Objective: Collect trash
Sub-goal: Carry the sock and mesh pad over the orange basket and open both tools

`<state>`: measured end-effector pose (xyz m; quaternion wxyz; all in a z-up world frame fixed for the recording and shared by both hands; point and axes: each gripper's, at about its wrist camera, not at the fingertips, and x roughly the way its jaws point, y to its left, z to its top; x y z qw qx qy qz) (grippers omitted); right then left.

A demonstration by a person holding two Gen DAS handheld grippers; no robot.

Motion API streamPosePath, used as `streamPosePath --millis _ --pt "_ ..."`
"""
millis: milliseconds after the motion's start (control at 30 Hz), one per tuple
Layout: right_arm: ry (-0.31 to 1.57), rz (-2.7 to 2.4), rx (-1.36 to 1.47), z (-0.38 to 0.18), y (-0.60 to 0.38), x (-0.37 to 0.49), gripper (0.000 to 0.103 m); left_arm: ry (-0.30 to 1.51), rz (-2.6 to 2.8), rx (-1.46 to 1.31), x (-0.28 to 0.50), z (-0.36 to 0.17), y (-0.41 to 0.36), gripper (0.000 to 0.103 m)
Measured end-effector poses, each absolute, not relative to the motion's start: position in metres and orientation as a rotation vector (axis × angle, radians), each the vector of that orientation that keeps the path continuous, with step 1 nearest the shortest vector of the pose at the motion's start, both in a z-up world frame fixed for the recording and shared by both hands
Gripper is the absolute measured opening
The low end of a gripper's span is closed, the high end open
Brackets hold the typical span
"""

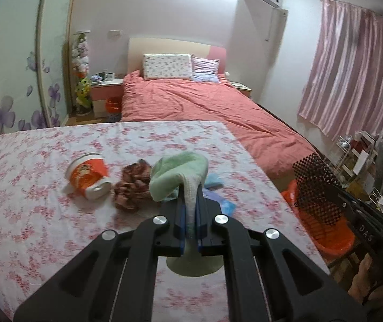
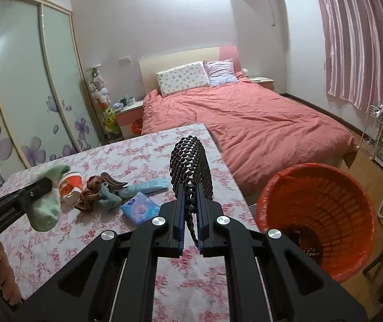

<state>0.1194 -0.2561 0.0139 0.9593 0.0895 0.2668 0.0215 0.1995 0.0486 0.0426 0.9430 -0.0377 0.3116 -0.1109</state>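
My left gripper (image 1: 190,209) is shut on a light green sock (image 1: 180,171) and holds it above the floral table (image 1: 30,214); it also shows in the right wrist view (image 2: 45,206). My right gripper (image 2: 190,209) is shut on a black studded mesh piece (image 2: 191,166), held over the table's right edge next to the orange bin (image 2: 317,214); the mesh piece also shows in the left wrist view (image 1: 314,187). On the table lie an orange-white paper cup (image 1: 88,175), a brown scrunchie (image 1: 132,187), a grey-blue sock (image 2: 109,197), a blue tube (image 2: 145,186) and a blue tissue pack (image 2: 140,209).
The orange bin (image 1: 322,230) stands on the floor right of the table. A bed with a red cover (image 2: 245,126) lies behind. A wardrobe (image 2: 30,80) is at left, a wire rack (image 2: 379,134) and curtain (image 2: 365,40) at right.
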Motion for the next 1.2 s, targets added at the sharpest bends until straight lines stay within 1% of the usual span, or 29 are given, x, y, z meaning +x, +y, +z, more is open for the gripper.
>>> streamPosePath --millis 300,633,1200 --pt "0.500 -0.047 0.215 0.014 -0.299 0.106 0.008 0.634 -0.327 -0.028 0.196 0.044 -0.011 0.007" --pt "0.491 -0.144 0.280 0.001 -0.350 0.103 0.008 0.647 -0.452 0.015 0.196 0.037 -0.081 0.007" --pt "0.505 -0.246 0.399 -0.028 -0.424 0.115 0.008 0.740 -0.688 0.044 0.221 0.001 -0.207 0.008"
